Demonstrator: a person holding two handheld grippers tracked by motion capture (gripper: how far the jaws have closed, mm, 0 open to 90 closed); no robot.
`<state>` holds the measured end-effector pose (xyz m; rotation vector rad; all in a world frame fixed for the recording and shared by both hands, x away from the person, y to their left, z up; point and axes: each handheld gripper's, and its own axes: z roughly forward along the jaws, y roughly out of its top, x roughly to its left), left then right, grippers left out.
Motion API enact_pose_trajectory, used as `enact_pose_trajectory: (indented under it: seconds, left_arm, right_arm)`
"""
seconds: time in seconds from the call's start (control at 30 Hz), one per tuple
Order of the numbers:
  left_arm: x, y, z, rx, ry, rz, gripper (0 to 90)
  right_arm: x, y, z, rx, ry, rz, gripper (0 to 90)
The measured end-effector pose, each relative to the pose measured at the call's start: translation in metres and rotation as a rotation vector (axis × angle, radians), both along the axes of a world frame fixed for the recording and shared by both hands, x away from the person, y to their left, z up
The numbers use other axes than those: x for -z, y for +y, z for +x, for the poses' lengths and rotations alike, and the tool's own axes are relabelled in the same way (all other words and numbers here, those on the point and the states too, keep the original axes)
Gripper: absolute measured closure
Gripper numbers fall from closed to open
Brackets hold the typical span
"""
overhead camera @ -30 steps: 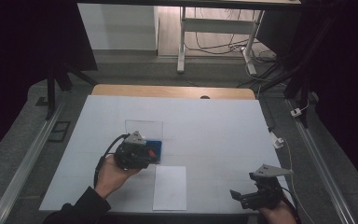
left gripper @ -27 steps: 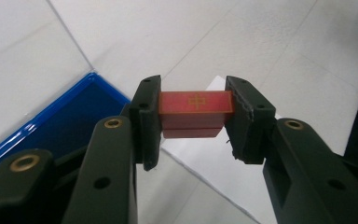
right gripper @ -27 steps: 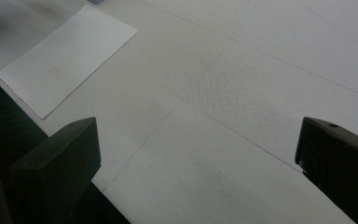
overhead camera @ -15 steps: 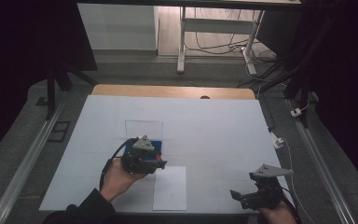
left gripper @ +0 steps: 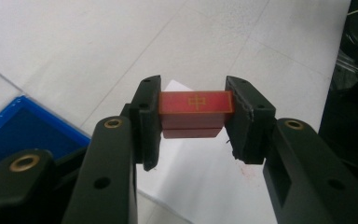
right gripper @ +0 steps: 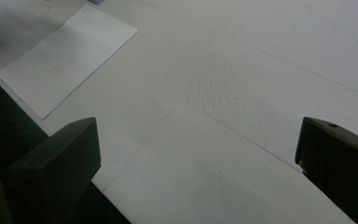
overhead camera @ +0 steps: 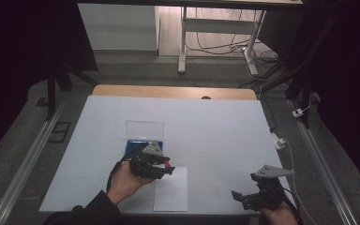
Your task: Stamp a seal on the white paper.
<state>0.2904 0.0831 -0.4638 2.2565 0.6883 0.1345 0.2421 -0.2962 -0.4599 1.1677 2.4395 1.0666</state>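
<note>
High view shows the left gripper [overhead camera: 168,168] hovering over the far left corner of a white paper sheet [overhead camera: 171,194] that lies at the near edge of the table [overhead camera: 215,126], just near of a blue tray [overhead camera: 133,144]. Left gripper view explains the hold: its jaws are clamped on the two ends of a red stamp block [left gripper: 196,109], gold mark facing up, so the underside hangs free above the sheet, probably ready to be pressed down on it. Faint reddish specks already dot the paper near the jaws. The right gripper [overhead camera: 243,199] waits at the near right edge, jaws spread wide with nothing between them, clear of the working hand.
</note>
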Motion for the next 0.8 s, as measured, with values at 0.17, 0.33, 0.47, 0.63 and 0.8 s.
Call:
enact_pose_trajectory:
  seconds: [0.17, 0.33, 0.47, 0.63, 0.8]
  left_arm:
    - [0.004, -0.007, -0.003, 0.022, -0.003, 0.014, 58.3]
    - [0.009, -0.008, -0.004, 0.032, 0.011, 0.025, 58.3]
    - [0.014, -0.01, -0.006, 0.039, 0.02, 0.03, 58.3]
    - [0.021, -0.014, -0.011, 0.046, 0.025, 0.044, 58.3]
    - [0.027, -0.016, -0.014, 0.045, 0.032, 0.053, 58.2]
  right_arm:
    - [0.0, -0.001, 0.0, 0.0, -0.001, 0.009, 0.3]
    - [0.0, -0.001, 0.0, 0.0, 0.0, 0.014, 0.2]
    - [0.0, -0.002, 0.0, -0.001, 0.0, 0.021, 0.0]
    - [0.0, -0.003, 0.001, 0.001, 0.002, 0.033, 0.0]
    - [-0.001, -0.003, 0.001, 0.005, 0.004, 0.037, 0.0]
